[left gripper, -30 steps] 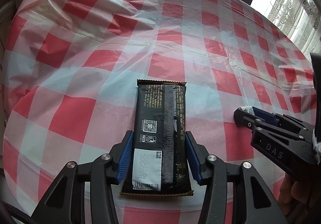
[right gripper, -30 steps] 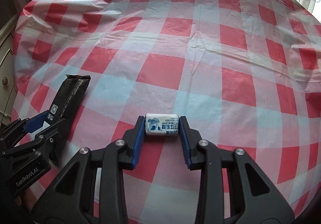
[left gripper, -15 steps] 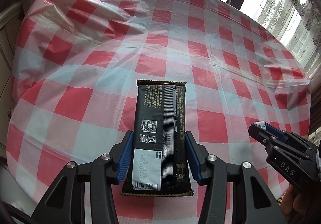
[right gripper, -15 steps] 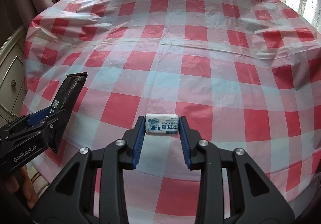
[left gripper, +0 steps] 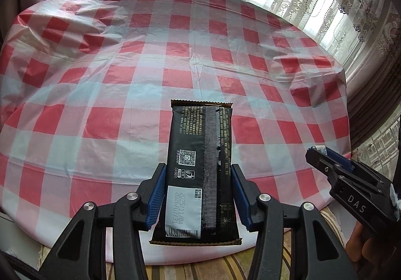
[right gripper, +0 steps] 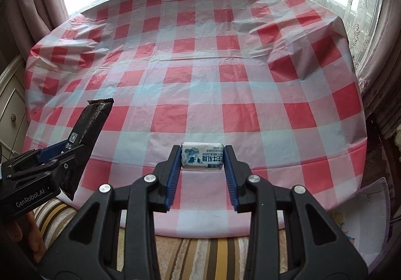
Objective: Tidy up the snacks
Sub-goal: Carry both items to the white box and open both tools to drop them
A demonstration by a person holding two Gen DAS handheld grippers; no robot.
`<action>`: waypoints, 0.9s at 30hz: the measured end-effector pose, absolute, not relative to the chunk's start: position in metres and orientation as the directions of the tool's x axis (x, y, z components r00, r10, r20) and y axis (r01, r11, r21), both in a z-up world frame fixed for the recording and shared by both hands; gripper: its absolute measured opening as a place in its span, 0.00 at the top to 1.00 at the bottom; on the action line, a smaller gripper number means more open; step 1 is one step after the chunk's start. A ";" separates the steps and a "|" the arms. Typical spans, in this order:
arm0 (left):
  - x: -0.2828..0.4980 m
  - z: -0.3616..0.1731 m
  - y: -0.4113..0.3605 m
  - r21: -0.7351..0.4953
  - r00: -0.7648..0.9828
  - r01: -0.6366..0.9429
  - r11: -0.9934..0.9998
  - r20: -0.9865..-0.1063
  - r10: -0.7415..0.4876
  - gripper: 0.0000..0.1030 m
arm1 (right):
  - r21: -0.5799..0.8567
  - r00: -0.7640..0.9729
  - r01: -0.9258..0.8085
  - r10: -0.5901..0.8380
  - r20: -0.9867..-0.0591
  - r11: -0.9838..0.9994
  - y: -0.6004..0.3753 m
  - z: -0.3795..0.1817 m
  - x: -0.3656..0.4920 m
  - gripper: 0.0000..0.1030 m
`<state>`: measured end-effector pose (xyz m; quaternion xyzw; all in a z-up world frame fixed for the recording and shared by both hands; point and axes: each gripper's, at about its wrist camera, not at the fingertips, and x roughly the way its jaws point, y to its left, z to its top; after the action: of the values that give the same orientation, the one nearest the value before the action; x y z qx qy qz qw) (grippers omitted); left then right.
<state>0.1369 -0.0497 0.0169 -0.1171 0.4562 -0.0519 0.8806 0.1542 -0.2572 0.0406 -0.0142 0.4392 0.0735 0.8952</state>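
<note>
A long black snack bar wrapper [left gripper: 198,169] with a white date label is clamped between the blue pads of my left gripper [left gripper: 198,174], held above the near edge of the table. My right gripper [right gripper: 202,158] is shut on a small white and blue milk candy [right gripper: 202,156], also lifted over the table's near edge. In the left wrist view the right gripper [left gripper: 316,151] shows at the right with the candy's tip at its end. The right wrist view has the left gripper [right gripper: 72,147] at the left with the black bar [right gripper: 90,120] sticking up from it.
A round table with a red and white checked plastic cloth [left gripper: 175,59] fills both views, wrinkled at the back left and right. Windows and lace curtains [left gripper: 351,4] stand behind it. A striped cushion [right gripper: 200,247] lies below the near edge; a white drawer cabinet [right gripper: 10,109] stands left.
Both grippers have pulled back toward the near edge and risen, each still holding its snack; more of the table, its front rim and the windows have come into view.
</note>
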 end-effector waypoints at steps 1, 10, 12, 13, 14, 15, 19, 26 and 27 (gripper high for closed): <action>0.135 0.019 -0.058 -0.256 0.576 0.003 0.967 -0.789 -0.211 0.51 | 0.038 0.607 -0.131 0.111 -0.787 0.991 -0.265 0.042 0.150 0.64; 0.120 0.034 -0.130 -0.293 0.537 0.165 0.942 -0.774 -0.335 0.51 | 0.004 0.626 0.029 -0.016 -0.780 1.000 -0.345 0.055 0.111 0.64; 0.116 0.036 -0.148 -0.293 0.525 0.204 0.934 -0.773 -0.357 0.51 | 0.001 0.630 0.060 -0.037 -0.776 0.998 -0.360 0.058 0.102 0.64; 0.113 0.037 -0.157 -0.292 0.518 0.222 0.930 -0.773 -0.367 0.51 | -0.003 0.631 0.075 -0.050 -0.775 0.997 -0.368 0.059 0.097 0.64; 0.111 0.038 -0.166 -0.293 0.511 0.239 0.926 -0.773 -0.376 0.51 | -0.007 0.631 0.090 -0.063 -0.773 0.996 -0.375 0.060 0.093 0.64; 0.109 0.040 -0.174 -0.293 0.505 0.255 0.922 -0.772 -0.385 0.51 | -0.013 0.631 0.103 -0.075 -0.772 0.995 -0.382 0.060 0.089 0.64; 0.101 0.042 -0.209 -0.309 0.468 0.313 0.898 -0.772 -0.429 0.51 | -0.027 0.625 0.166 -0.127 -0.770 0.986 -0.412 0.060 0.072 0.64; 0.089 0.037 -0.272 -0.345 0.370 0.401 0.849 -0.787 -0.494 0.51 | -0.061 0.585 0.289 -0.227 -0.779 0.955 -0.466 0.051 0.045 0.64; 0.089 0.035 -0.282 -0.347 0.352 0.416 0.841 -0.791 -0.501 0.51 | -0.060 0.575 0.307 -0.235 -0.784 0.950 -0.474 0.048 0.042 0.64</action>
<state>0.0886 -0.2819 0.0349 -0.0428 0.4961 -0.2790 0.8211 0.0418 -0.4735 0.0477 0.0410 0.4349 -0.1529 0.8864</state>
